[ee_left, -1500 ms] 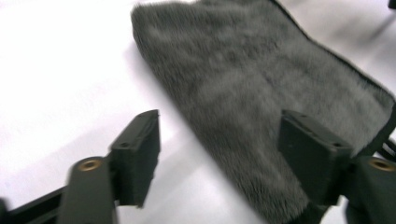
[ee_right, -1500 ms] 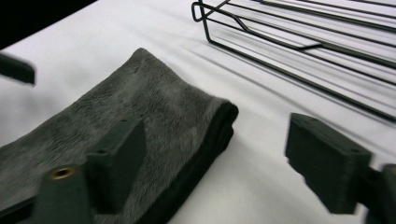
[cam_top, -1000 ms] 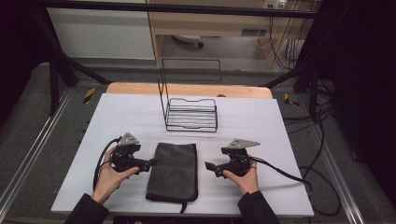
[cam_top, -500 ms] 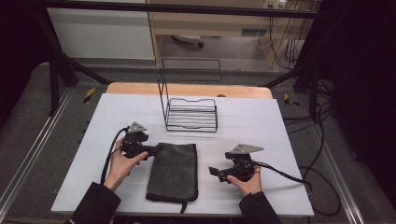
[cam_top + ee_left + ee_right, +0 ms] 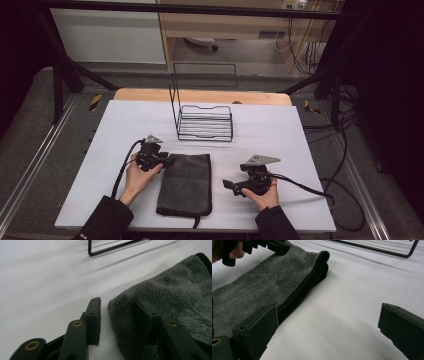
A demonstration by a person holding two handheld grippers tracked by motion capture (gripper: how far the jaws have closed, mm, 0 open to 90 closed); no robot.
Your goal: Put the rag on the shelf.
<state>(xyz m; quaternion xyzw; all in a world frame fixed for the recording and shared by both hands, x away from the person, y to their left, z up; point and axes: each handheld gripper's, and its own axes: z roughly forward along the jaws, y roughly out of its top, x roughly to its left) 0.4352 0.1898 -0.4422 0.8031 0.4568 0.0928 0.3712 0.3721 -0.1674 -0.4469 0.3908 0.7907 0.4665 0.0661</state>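
The folded grey towel point(image 5: 185, 184) is lying flat between my two grippers. Its far left corner is sitting between the jaws of my left gripper point(image 5: 117, 312), which have just been closing without yet pinching it. My right gripper point(image 5: 329, 327) is hovering spread wide beside the towel's right edge, the wire rack point(image 5: 205, 122) standing beyond.

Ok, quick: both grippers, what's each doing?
Left gripper: jaws just been closing around the towel corner, not yet clamped.
Right gripper: open, holding nothing.
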